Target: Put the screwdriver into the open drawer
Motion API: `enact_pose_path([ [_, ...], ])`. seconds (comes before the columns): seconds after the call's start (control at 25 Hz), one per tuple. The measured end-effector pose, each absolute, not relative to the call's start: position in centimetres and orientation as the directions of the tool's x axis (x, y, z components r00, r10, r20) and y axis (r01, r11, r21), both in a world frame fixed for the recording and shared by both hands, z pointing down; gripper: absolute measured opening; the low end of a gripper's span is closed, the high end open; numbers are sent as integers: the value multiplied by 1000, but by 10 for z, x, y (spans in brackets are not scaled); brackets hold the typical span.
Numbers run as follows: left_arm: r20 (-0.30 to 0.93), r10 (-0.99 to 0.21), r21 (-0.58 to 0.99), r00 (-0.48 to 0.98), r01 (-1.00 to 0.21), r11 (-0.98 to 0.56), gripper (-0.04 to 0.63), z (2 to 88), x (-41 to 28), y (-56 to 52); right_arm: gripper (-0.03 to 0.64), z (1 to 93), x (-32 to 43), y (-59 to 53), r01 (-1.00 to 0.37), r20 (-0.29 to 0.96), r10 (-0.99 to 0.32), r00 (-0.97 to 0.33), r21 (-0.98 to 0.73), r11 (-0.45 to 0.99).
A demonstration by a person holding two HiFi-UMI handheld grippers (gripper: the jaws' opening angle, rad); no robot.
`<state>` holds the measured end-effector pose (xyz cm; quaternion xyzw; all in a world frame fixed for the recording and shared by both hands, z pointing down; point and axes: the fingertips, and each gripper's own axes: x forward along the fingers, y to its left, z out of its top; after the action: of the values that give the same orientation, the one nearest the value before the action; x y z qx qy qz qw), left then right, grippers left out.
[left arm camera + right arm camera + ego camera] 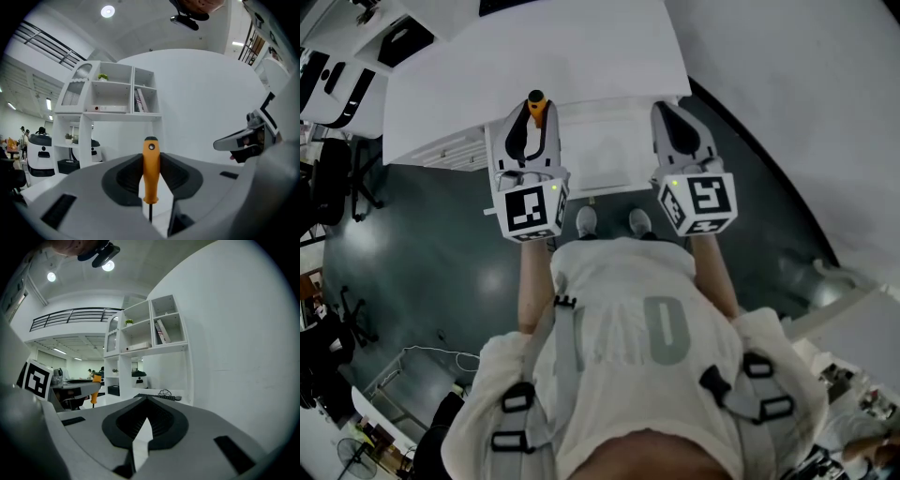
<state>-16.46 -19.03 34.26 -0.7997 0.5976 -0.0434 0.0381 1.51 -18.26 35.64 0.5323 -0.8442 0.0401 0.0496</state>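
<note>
Left tongs (pixel 532 117): closed on the orange handle of the screwdriver (pixel 151 168), pads pressing it from both sides.
Right tongs (pixel 680 122): tips brought together, nothing between them.
Screwdriver, place: in the left tongs, at the near edge of the white desk (pixel 534 66), not yet in the drawer.
Screwdriver, long axis: upright; handle cap up, dark shaft pointing down below the pads.
Open drawer (pixel 609 164): pulled out from the desk toward the person, between the two tongs.
Governing relation: drawer just right of the left tongs and, by judgement, lower; a move right and down needed to bring the shaft tip over the drawer's opening.
Nearer hand: left, already carrying the tool; right tongs at the drawer's right side, apart from the tool.
Likely hazard: upright shaft catching the drawer's left wall unless laid flatter first.
Count: screwdriver, one; open drawer, one; tongs, two; desk, one.
</note>
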Motion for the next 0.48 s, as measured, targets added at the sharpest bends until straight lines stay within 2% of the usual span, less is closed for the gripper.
enact_pose_path([
  [0.48,232,-887,-308,400,-835,-457,112,417,-131,-222,2,372,41,-178,-939,183,-921,-343,-62,337],
])
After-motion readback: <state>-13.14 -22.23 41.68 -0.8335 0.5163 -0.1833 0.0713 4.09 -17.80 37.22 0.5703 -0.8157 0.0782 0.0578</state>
